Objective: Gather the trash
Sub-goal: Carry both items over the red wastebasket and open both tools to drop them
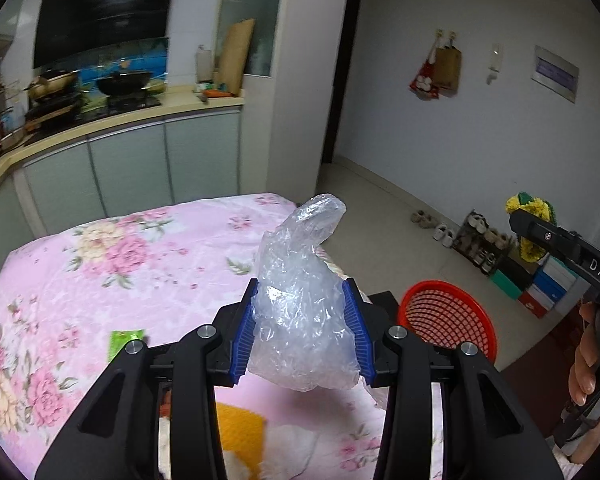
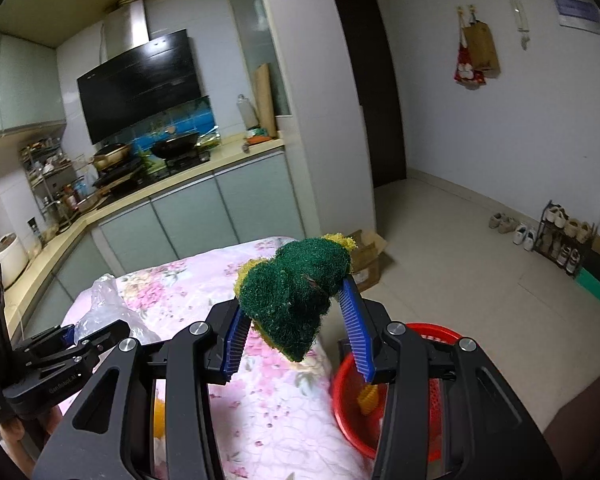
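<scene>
My left gripper is shut on a crumpled clear plastic bag, which sticks up between the blue pads over the pink floral tablecloth. The right gripper is shut on a green and yellow scouring sponge, squeezed and bulging above its pads. A red mesh basket stands beside the table's right edge, low down; it appears under the right gripper too as the basket, with a yellow item inside. In the right wrist view the left gripper and its bag are at the left.
A green wrapper and a yellow and white scrap lie on the tablecloth. Kitchen counter with woks runs behind. A cardboard box sits on the floor by the table; a shoe rack lines the right wall.
</scene>
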`<move>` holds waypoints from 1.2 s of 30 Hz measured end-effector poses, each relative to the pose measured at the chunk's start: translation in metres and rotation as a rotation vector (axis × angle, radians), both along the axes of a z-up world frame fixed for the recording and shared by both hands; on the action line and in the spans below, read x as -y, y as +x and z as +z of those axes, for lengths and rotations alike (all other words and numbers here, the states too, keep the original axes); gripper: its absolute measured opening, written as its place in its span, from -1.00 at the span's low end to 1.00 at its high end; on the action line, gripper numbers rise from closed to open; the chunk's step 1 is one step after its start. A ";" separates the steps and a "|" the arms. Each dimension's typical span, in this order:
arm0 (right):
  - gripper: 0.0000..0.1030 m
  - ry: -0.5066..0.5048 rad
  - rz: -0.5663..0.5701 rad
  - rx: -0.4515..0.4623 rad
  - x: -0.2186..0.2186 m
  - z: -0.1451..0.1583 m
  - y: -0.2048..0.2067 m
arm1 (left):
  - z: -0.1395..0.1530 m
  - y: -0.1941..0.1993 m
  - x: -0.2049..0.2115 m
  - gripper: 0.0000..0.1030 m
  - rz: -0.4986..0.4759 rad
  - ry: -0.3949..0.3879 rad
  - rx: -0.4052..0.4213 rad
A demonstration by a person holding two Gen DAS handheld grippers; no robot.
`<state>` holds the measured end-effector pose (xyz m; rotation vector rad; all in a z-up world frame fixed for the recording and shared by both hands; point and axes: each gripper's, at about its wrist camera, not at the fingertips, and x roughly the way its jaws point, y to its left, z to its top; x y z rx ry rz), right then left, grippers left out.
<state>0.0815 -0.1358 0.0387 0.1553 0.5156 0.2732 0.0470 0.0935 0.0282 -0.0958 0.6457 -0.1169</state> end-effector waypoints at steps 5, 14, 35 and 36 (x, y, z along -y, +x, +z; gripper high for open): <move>-0.17 0.007 -0.042 -0.012 0.015 -0.004 0.000 | -0.005 0.014 0.026 -0.23 -0.065 -0.005 -0.021; -0.17 0.021 -0.122 -0.051 0.046 -0.017 0.005 | -0.017 0.039 0.077 -0.23 -0.181 0.011 -0.063; -0.17 0.074 -0.292 -0.204 0.103 -0.071 0.031 | -0.074 0.095 0.155 -0.23 -0.313 0.020 -0.234; -0.17 0.078 -0.296 -0.213 0.105 -0.074 0.033 | -0.078 0.098 0.159 -0.23 -0.318 0.023 -0.243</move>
